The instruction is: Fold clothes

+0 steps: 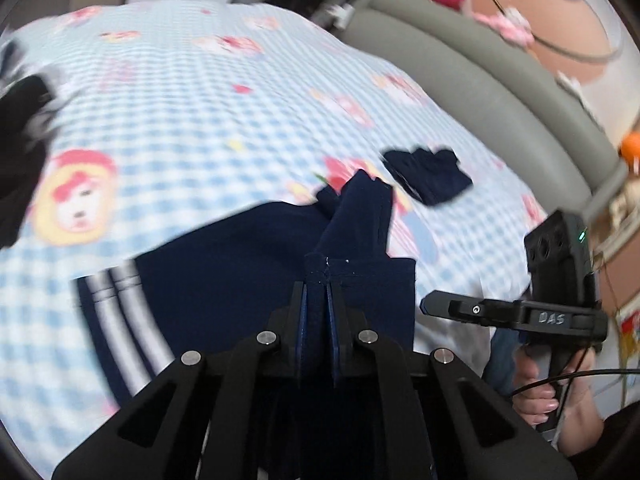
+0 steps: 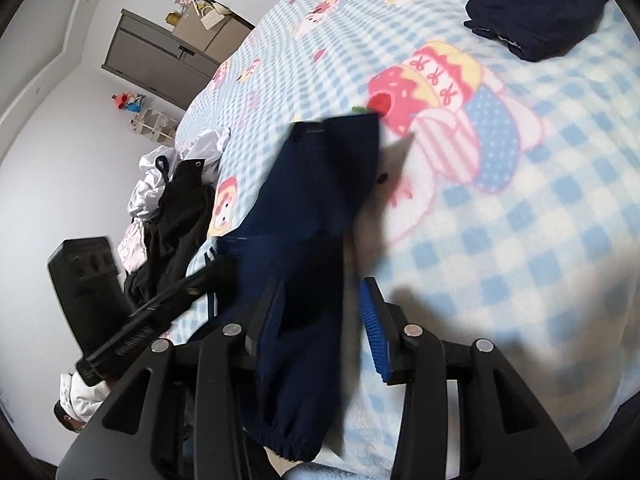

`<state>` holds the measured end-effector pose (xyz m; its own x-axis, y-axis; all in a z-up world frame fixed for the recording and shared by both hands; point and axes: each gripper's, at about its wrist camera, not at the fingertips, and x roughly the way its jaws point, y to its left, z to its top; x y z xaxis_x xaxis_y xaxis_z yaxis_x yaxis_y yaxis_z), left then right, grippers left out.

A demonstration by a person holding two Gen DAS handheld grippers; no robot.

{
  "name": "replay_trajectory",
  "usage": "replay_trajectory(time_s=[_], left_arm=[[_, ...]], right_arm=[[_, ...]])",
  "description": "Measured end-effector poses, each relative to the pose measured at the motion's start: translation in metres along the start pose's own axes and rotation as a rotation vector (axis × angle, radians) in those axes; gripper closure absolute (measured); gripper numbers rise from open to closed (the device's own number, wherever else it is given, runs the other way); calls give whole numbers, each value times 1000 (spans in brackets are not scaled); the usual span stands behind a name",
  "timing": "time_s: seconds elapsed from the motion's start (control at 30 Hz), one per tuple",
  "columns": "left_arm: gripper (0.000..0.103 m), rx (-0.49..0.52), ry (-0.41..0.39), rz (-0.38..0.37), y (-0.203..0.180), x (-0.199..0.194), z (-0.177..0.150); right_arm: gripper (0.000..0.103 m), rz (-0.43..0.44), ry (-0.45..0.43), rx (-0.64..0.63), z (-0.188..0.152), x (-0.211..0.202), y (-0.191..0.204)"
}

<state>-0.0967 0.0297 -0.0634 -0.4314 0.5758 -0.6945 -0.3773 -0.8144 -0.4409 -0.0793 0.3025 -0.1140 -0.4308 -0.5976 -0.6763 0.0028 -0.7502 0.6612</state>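
Navy track trousers (image 1: 224, 268) with white side stripes lie on the blue checked bed cover (image 1: 192, 112). My left gripper (image 1: 319, 292) is shut on a folded edge of the trousers. In the right wrist view the trousers (image 2: 316, 208) hang between the fingers of my right gripper (image 2: 324, 292), which stands open, its blue pads (image 2: 374, 320) apart from the cloth on the right. The right gripper also shows in the left wrist view (image 1: 430, 304), and the left gripper shows at the left of the right wrist view (image 2: 208, 276).
A small folded navy garment (image 1: 428, 174) lies further up the bed, also in the right wrist view (image 2: 536, 12). A pile of black and white clothes (image 2: 172, 208) lies at the bed's left side. A grey padded headboard (image 1: 480, 80) borders the bed.
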Motion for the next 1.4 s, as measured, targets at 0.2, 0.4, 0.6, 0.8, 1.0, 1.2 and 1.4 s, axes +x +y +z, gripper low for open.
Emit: replay_trajectory(time_s=[0.2, 0.4, 0.6, 0.8, 1.0, 1.2, 1.4], left_arm=[[93, -54, 73, 67, 39, 5, -14], [93, -28, 80, 32, 31, 19, -14], [93, -31, 50, 143, 42, 14, -13], [93, -115, -38, 273, 76, -17, -9], [87, -219, -182, 335, 95, -53, -12], [86, -32, -127, 162, 49, -45, -9], [86, 75, 89, 153, 24, 27, -20]], right_arm=[[58, -41, 64, -82, 11, 35, 22], [48, -20, 135, -170, 2, 67, 47], [73, -199, 145, -222, -7, 85, 41], [76, -327, 91, -281, -18, 68, 38], [72, -341, 50, -274, -24, 39, 40], [67, -244, -81, -222, 25, 10, 48], [67, -290, -13, -246, 94, 67, 58]])
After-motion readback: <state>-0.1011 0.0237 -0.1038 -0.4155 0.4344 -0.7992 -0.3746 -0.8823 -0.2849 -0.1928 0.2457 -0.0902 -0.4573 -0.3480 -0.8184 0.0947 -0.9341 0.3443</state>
